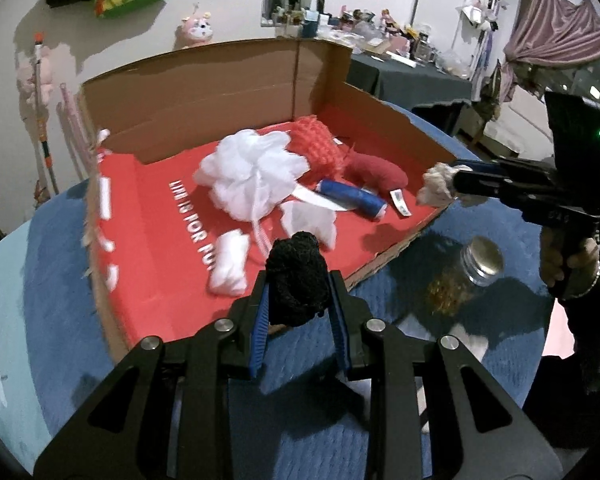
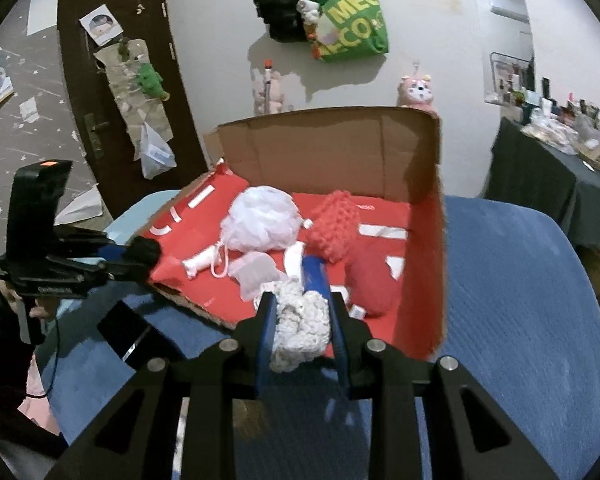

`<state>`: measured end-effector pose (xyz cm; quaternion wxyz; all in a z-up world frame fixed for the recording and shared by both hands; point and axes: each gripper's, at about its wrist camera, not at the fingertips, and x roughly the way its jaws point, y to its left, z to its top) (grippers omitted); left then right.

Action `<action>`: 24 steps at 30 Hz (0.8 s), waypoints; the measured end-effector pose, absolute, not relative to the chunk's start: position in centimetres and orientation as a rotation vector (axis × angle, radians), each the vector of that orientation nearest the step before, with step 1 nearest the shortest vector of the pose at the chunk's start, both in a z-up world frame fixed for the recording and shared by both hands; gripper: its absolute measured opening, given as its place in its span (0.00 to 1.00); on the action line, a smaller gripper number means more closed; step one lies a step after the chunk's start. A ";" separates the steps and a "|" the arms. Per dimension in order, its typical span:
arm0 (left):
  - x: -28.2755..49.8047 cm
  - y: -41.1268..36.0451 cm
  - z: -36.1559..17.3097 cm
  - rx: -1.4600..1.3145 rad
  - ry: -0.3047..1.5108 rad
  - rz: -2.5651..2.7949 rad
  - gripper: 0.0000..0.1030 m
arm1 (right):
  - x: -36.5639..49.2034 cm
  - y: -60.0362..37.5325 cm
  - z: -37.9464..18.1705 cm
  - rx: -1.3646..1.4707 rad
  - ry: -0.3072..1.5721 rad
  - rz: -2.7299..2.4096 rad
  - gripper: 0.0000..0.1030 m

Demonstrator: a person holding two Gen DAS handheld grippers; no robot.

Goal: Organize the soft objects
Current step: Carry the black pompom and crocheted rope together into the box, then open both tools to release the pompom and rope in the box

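Left gripper (image 1: 298,292) clamps a black knit bundle (image 1: 297,280); right gripper (image 2: 300,320) clamps a cream knit bundle (image 2: 300,316), both near the red-lined box (image 1: 156,216).

Both bundles look light, soft and squashy, so a pinch across the bulky middle should hold without harm. The black one hangs just over the box's near edge; the cream one sits between the right gripper's narrowed jaws at the box's near side, short of the white mesh puff (image 2: 262,218) inside.
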<state>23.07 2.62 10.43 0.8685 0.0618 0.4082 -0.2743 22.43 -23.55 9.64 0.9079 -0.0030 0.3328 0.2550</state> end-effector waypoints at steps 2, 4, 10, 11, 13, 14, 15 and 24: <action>24.0 1.7 10.2 0.132 0.873 -0.588 0.25 | 23.3 -22.9 9.6 -0.010 0.697 0.547 0.27; 24.8 1.0 10.0 0.132 0.891 -0.597 0.25 | 24.3 -22.0 9.3 -0.020 0.716 0.564 0.27; 27.3 -0.8 8.6 0.146 0.997 -0.597 0.25 | 27.0 -19.0 7.5 -0.092 0.815 0.613 0.27; 27.6 -1.0 8.4 0.150 1.010 -0.595 0.25 | 27.3 -18.7 7.2 -0.102 0.825 0.616 0.27; 28.1 -1.3 8.0 0.159 1.036 -0.594 0.25 | 27.9 -18.1 6.6 -0.133 0.850 0.613 0.27; 28.4 -1.5 7.7 0.171 1.047 -0.586 0.25 | 28.3 -17.9 6.4 -0.146 0.861 0.610 0.27; 28.7 -1.7 7.4 0.183 1.059 -0.576 0.25 | 28.6 -17.8 6.2 -0.152 0.865 0.611 0.27; 31.2 -1.7 5.9 0.186 1.092 -0.540 0.25 | 30.7 -17.1 6.1 -0.165 0.871 0.591 0.27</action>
